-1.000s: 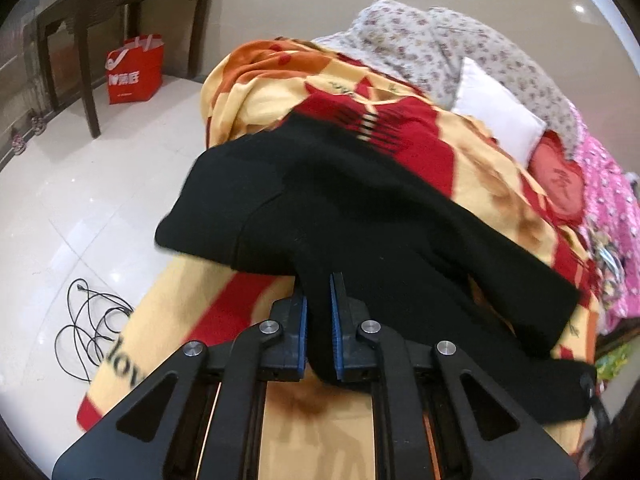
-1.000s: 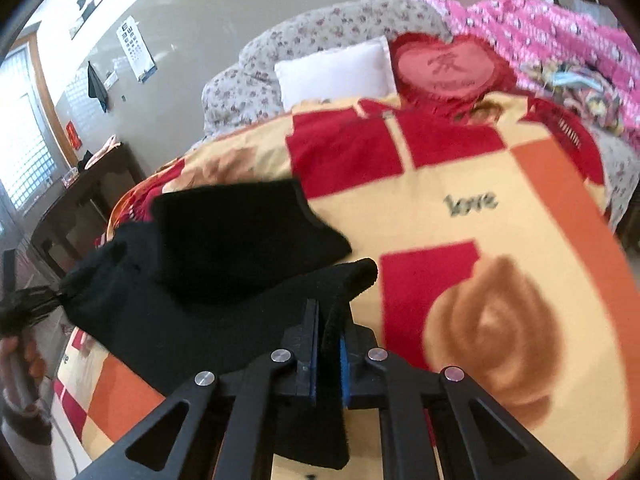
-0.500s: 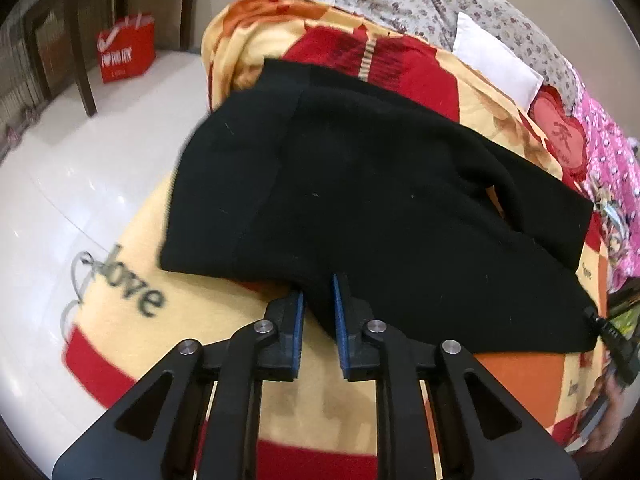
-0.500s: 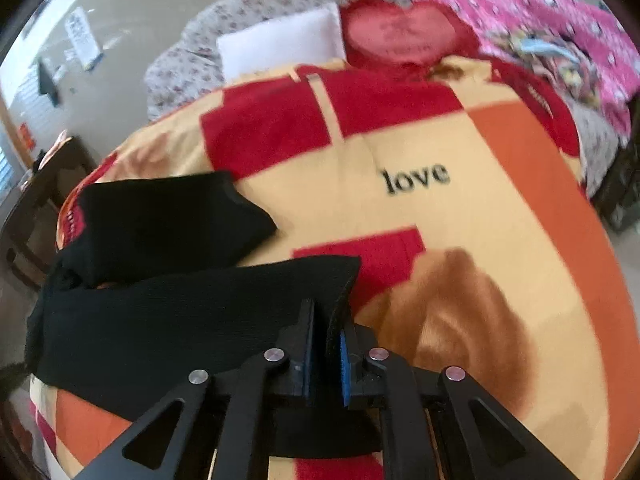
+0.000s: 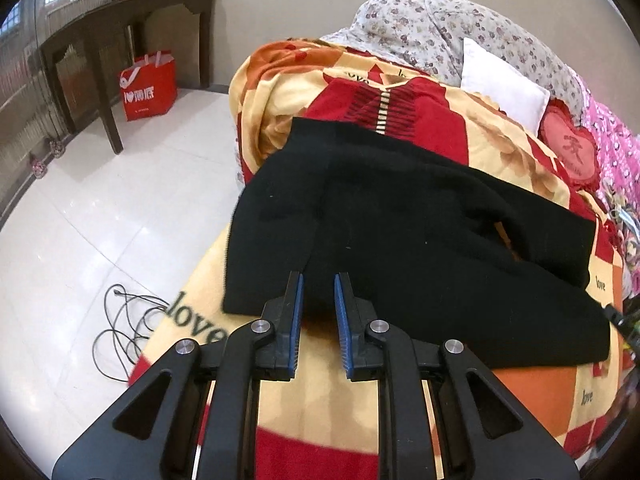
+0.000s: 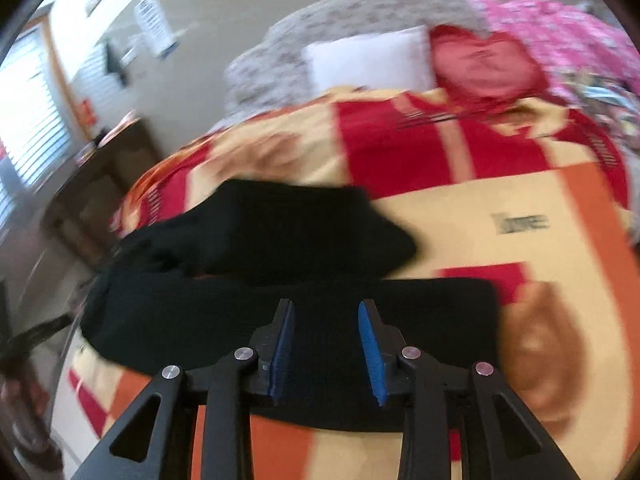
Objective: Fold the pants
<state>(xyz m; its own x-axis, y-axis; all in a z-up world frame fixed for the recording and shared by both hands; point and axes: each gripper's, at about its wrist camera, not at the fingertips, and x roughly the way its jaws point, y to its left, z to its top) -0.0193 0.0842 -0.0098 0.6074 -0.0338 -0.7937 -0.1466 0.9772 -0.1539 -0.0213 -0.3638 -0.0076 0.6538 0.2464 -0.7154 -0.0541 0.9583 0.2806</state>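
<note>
Black pants lie spread on a red, orange and cream blanket on the bed. My left gripper is open, its blue pads parted at the near edge of the pants, with fabric between them but not pinched. In the right wrist view, which is blurred, the pants lie flat with one leg folded toward the back. My right gripper is open over the near leg's edge.
A white pillow, a red heart cushion and floral bedding are at the head of the bed. A dark table, a red bag and a black cable are on the tiled floor at left.
Both grippers were shut on the pants' edge and pulled it toward the near side of the bed. Now both have opened and let the fabric go flat.
</note>
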